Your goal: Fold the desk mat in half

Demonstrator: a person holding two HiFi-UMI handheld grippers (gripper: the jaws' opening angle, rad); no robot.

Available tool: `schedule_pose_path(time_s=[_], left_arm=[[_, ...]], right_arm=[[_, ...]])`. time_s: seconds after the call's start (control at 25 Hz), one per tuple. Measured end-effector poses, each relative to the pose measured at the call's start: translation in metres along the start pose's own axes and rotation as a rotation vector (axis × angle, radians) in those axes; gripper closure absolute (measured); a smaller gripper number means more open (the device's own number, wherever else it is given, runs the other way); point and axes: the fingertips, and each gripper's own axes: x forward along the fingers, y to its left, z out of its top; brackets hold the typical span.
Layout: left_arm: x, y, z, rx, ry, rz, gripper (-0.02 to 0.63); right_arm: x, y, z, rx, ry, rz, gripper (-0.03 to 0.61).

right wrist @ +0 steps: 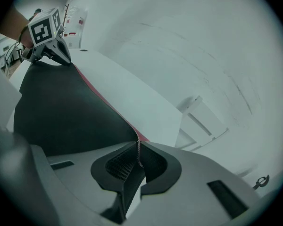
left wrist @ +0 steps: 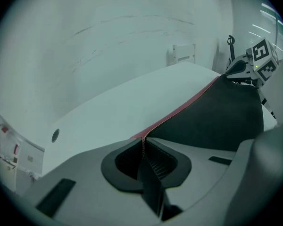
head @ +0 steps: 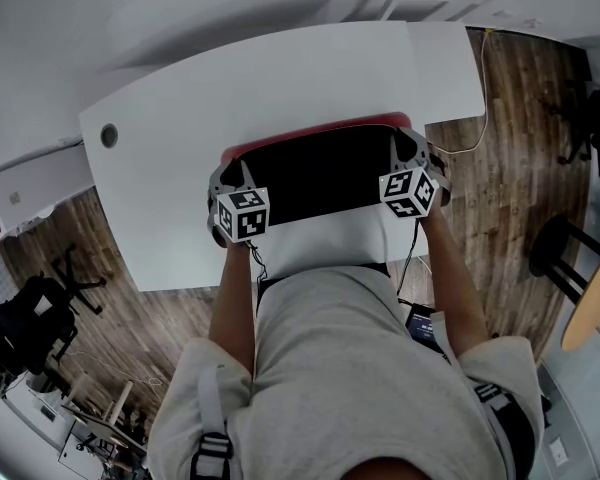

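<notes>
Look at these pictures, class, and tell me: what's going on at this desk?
A person is at a white desk with a hand-held gripper in each hand. The left hand-held gripper is shut on one end of a desk mat edge, the right hand-held gripper on the other end. The mat spans between them, black face towards the person, with a red strip along the held edge. Whether the fold is finished can't be told.

The person is wearing a pale grey short-sleeved shirt (head: 360, 368); webbing straps (head: 212, 423) with dark buckles are crossing both shoulders. The left gripper (head: 234, 161) and right gripper (head: 400, 138) are showing grey housings, black ribbed pads (left wrist: 160, 166) and marker cubes (head: 242, 214) printed with black-and-white squares. A thin dark cable (head: 259, 265) is trailing from each.
</notes>
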Motion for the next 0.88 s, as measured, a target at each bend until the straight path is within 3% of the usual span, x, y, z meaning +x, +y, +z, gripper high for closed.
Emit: schedule_pose_path(time_s=[0.88], left_arm=[[0.0050,0.0069,0.0076,-0.003,0.000,0.003,0.584]], right_arm=[[0.0062,-0.0054,0.0086,-0.008,0.000,0.007,0.525]])
